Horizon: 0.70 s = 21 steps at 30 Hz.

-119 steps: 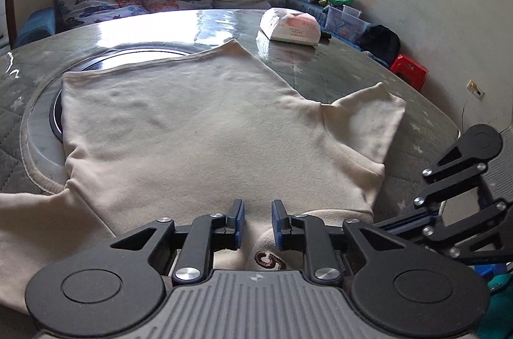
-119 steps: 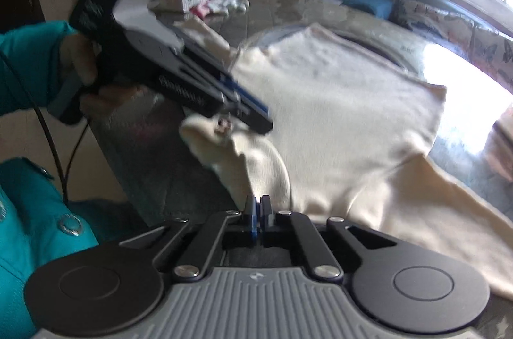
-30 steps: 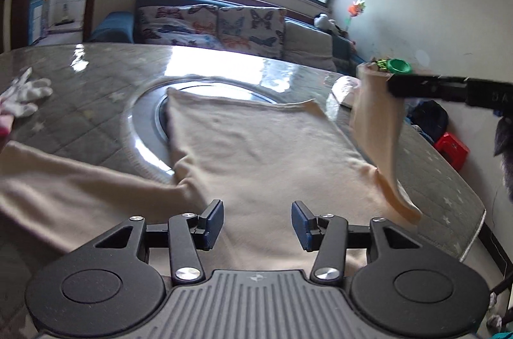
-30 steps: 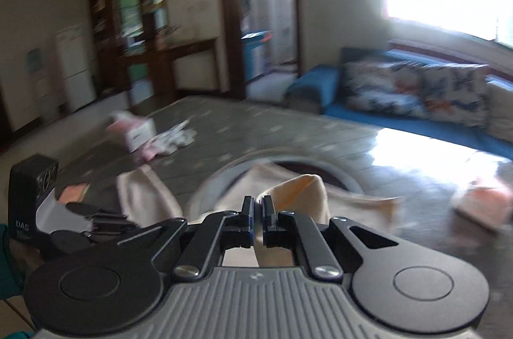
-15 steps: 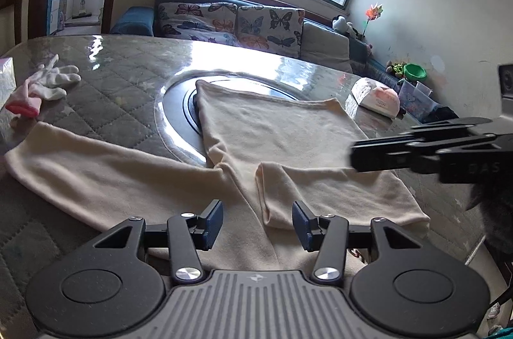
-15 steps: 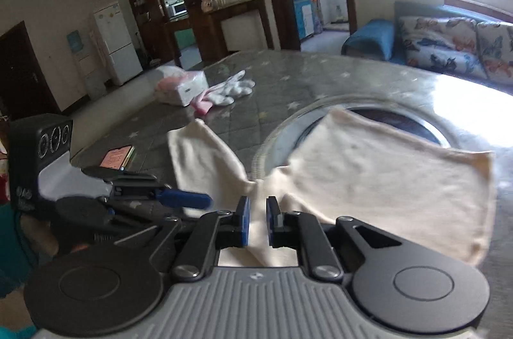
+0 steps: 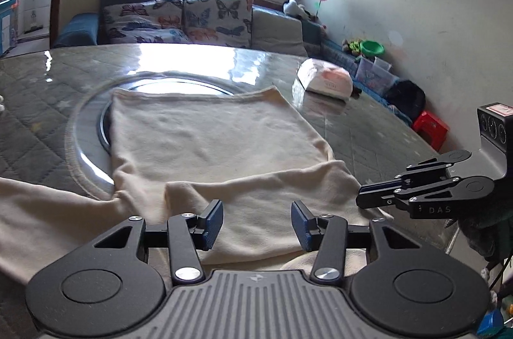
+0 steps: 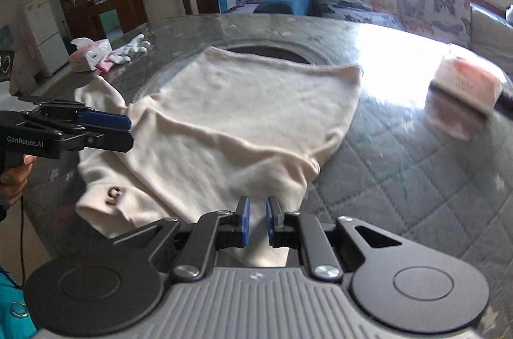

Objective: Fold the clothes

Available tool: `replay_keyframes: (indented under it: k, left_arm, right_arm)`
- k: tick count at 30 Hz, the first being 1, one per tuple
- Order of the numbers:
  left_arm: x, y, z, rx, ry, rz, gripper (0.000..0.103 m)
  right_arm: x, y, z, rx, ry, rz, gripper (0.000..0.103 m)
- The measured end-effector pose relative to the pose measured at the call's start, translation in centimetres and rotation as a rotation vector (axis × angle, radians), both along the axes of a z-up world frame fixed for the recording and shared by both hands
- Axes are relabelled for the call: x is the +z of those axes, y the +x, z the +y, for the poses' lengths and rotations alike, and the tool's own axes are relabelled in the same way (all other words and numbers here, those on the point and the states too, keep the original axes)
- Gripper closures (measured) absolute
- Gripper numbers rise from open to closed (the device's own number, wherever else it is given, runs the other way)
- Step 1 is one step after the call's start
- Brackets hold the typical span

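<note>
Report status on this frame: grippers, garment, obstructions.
Left gripper open, empty, over the cream sweater. Right gripper open, empty, at the sweater's near edge. One sleeve folded across the body, the other spread out. Nothing in the way.

I can read "GenRobot.AI" on the side of my left gripper (image 8: 126, 124), "DAS" on my right gripper (image 7: 362, 201), and a brown "S" on the cream sweater (image 8: 113, 195).
</note>
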State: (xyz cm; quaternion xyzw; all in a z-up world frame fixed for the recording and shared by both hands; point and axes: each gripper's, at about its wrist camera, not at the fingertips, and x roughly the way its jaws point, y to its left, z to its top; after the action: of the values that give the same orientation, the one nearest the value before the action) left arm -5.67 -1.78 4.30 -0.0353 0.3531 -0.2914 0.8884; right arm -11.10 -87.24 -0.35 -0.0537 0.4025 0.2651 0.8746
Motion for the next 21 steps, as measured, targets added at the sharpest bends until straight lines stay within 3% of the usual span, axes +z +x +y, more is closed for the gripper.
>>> replay_keyframes:
  k: [3, 11, 17, 21]
  left_arm:
    - [-1.2, 0.9, 0.0, 0.011, 0.021, 0.034, 0.054]
    - [-0.8, 1.7, 0.7, 0.045, 0.000, 0.048, 0.052]
    - [-1.5, 3.0, 1.6, 0.091, -0.006, 0.070, 0.052]
    - [-1.2, 3.0, 2.1, 0.095, -0.035, 0.071, 0.052]
  right_arm:
    - [-1.1, -0.1, -1.2, -0.022, 0.001, 0.018, 0.093]
    - [0.8, 2.2, 0.3, 0.020, 0.000, -0.069, 0.093]
    - [-1.4, 4.4, 0.5, -0.002, -0.005, -0.019, 0.093]
    - [-1.1, 4.3, 0.6, 0.001, -0.005, -0.023, 0.092]
